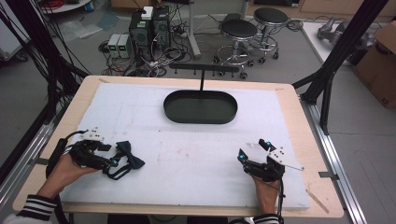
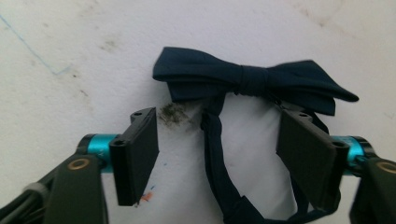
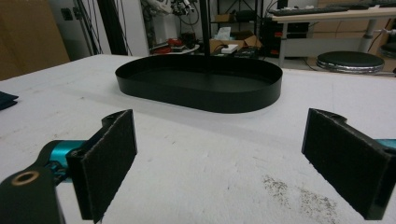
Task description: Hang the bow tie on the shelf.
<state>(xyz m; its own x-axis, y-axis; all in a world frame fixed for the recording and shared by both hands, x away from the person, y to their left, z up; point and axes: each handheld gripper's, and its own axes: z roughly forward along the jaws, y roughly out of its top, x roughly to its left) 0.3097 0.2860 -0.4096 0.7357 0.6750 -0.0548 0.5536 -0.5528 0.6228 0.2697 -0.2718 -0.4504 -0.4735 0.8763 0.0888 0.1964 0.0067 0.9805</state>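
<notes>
A dark navy bow tie [image 2: 252, 81] of smooth woven cloth, with a faint sheen, lay with its fabric strap [image 2: 219, 154] on a matt white board [image 1: 187, 154] whose slightly grainy surface was smudged and stained. The board covered a pale wood table [image 1: 306, 135]. The left gripper [image 2: 217, 154] and right gripper [image 3: 219, 163] carried jaws faced with rough, matt black pads [image 3: 109, 161] and glossy teal metal fittings [image 2: 95, 144]. The oval tray [image 3: 201, 93] looked like smooth black metal with a satin finish.
</notes>
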